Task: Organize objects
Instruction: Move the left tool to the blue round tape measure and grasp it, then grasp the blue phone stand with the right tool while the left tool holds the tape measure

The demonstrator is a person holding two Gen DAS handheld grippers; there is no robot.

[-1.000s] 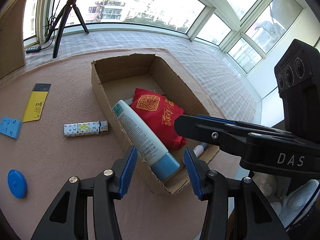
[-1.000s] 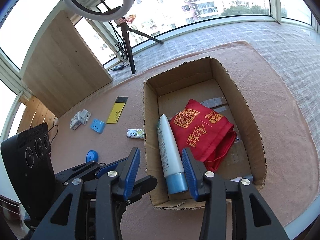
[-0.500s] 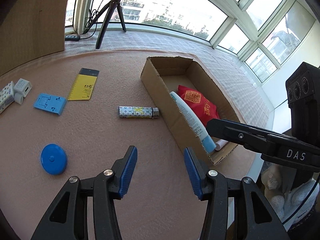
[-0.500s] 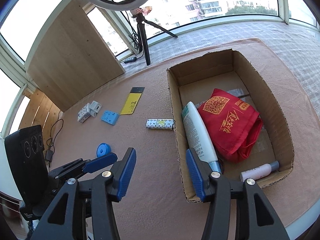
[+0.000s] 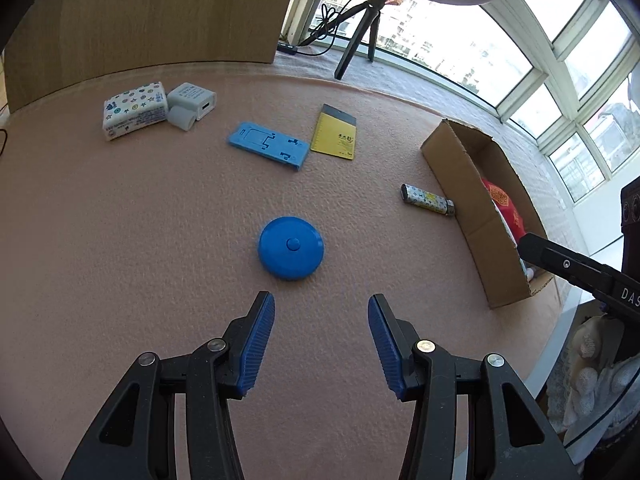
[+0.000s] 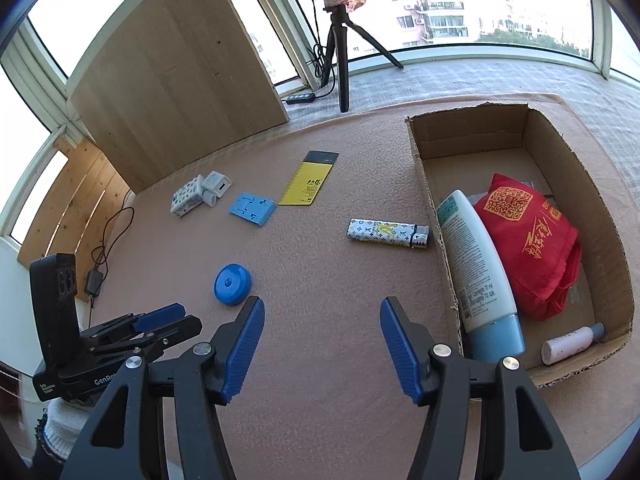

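— Disc (image 5: 291, 248): where is it lying relative to the box (image 6: 608, 216)?

— Well left of the box, flat on the mat (image 5: 120, 240). The left gripper (image 5: 321, 340) is hovering just short of the disc, jaws spread wide and empty.

— And the right gripper (image 6: 322, 346)?

— Also gaping, holding nothing, sitting near the box's left wall. A lighter (image 6: 388, 234) is lying just beside that wall; a tube (image 6: 476, 268) and red pouch (image 6: 524, 236) are resting inside.

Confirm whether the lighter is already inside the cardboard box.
No, the lighter lies on the pink mat just outside the cardboard box, beside its wall.
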